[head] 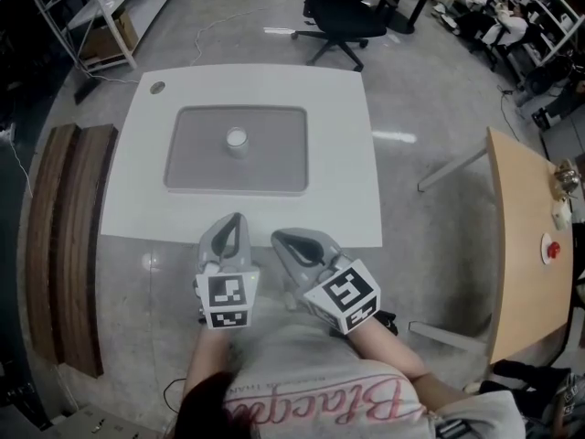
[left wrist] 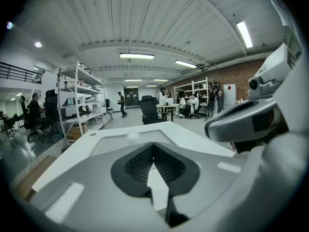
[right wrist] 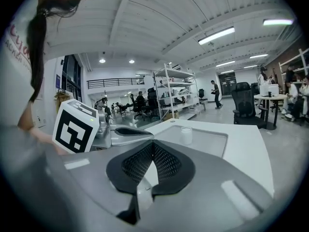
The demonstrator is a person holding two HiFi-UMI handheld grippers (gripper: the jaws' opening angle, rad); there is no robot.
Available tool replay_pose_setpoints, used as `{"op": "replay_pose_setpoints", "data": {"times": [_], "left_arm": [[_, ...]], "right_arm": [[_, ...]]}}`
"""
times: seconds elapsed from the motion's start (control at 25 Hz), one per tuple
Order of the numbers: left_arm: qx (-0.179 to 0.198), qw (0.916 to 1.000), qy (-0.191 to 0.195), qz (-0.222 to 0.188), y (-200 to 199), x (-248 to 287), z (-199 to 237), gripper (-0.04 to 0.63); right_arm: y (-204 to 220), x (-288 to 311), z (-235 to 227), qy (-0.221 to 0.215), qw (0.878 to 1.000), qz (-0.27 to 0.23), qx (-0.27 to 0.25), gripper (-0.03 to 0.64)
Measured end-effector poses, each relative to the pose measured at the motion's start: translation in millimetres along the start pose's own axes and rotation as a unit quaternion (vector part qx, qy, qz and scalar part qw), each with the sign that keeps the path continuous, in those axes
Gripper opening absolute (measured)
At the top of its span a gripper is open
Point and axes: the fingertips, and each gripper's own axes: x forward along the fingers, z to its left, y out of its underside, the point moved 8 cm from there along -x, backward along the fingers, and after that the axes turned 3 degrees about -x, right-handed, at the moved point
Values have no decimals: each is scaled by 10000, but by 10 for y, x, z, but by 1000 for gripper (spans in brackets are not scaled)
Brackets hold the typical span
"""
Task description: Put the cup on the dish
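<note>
Standing in the middle of the head view, the white table carries a shallow grey rectangular dish that takes up much of its top. A black office chair sits beyond its far edge, and dark wooden boards lie along its left side. Next in size, the left tool and the right tool hover side by side at the table's near edge, close to the person's chest, both pointing toward the dish. Each gripper view shows its own jaws pressed together at the tips with nothing between them, so both tools are closed and empty. Smallest, the white cup stands upright inside the dish, near its middle and toward the far side, well apart from both tools.
</note>
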Motion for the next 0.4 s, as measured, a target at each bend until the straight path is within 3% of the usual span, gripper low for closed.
{"op": "replay_pose_setpoints", "data": {"times": [0.4], "left_arm": [[-11,9992,354,-157,-42,-381,-229,-2]], "right_arm": [[15,-242,315,21,9997,-208,-139,-2]]}}
